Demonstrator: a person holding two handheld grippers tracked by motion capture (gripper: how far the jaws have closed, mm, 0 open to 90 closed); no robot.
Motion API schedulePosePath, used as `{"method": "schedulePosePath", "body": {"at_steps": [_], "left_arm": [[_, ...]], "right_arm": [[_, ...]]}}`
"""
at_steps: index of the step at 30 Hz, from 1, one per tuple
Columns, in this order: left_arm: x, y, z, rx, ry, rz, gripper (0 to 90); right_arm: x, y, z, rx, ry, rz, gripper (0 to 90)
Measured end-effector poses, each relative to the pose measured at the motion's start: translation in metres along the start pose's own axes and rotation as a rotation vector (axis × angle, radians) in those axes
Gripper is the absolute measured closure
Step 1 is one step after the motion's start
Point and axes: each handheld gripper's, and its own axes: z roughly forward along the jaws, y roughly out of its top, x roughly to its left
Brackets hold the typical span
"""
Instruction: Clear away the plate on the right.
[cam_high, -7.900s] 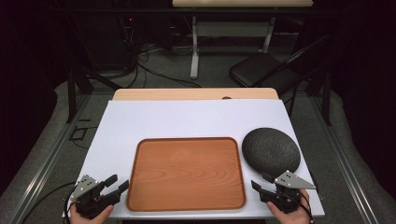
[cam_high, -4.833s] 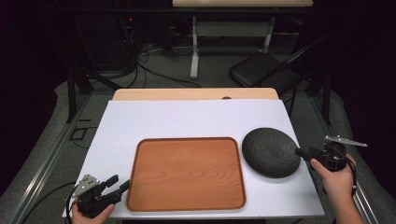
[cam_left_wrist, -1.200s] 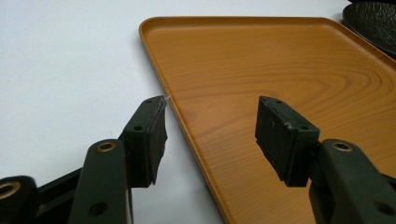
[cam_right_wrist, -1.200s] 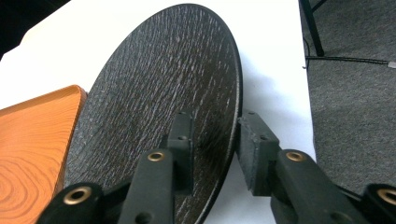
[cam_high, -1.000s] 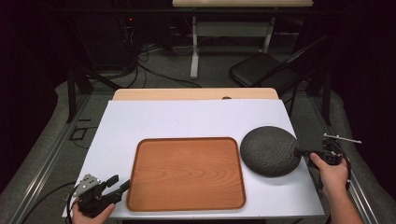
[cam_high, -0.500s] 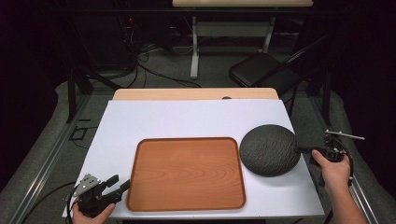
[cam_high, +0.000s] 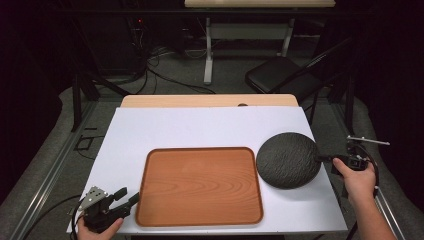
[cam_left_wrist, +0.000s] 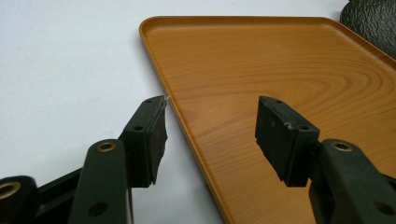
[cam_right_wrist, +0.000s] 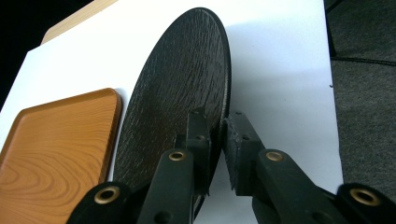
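A round black plate (cam_high: 288, 159) with a rough textured face hangs just off the white table at the right, its far edge close to the tray. My right gripper (cam_high: 324, 159) is shut on the plate's right rim; in the right gripper view the plate (cam_right_wrist: 177, 98) stands between the two jaws (cam_right_wrist: 215, 140). A wooden tray (cam_high: 200, 184) lies flat in the middle of the table. My left gripper (cam_high: 129, 196) rests open at the tray's front left corner, its jaws astride the tray rim (cam_left_wrist: 187, 126) with a wide gap.
The white table top (cam_high: 200, 127) has bare room behind the tray and at the left. A wooden strip (cam_high: 210, 100) runs along its far edge. A black chair (cam_high: 285, 75) and cables lie on the floor beyond the table.
The right gripper moved from the table's front right to the plate's right rim, shut on it and lifted it. In the last second the plate shifted slightly left. The left gripper stayed put.
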Motion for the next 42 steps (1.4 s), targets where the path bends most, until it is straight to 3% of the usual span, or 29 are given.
{"method": "schedulePosePath", "body": {"at_steps": [4, 13, 27, 37, 42], "left_arm": [[0.000, 0.000, 0.000, 0.001, 0.000, 0.000, 43.3], [0.000, 0.000, 0.000, 0.001, 0.002, 0.000, 43.4], [0.000, 0.000, -0.001, 0.000, 0.003, -0.001, 43.4], [0.000, 0.000, 0.000, 0.001, 0.003, -0.002, 43.4], [0.000, 0.000, 0.000, 0.000, 0.004, -0.003, 43.5]], "right_arm": [[0.000, 0.001, -0.001, 0.003, 0.026, 0.029, 82.8], [0.008, 0.006, -0.005, -0.005, 0.037, 0.021, 84.9], [0.009, 0.010, -0.004, -0.018, 0.065, 0.102, 87.7], [-0.001, 0.010, 0.000, 0.015, 0.069, 0.195, 87.8], [0.000, 0.014, 0.001, 0.025, 0.068, 0.206, 87.8]]}}
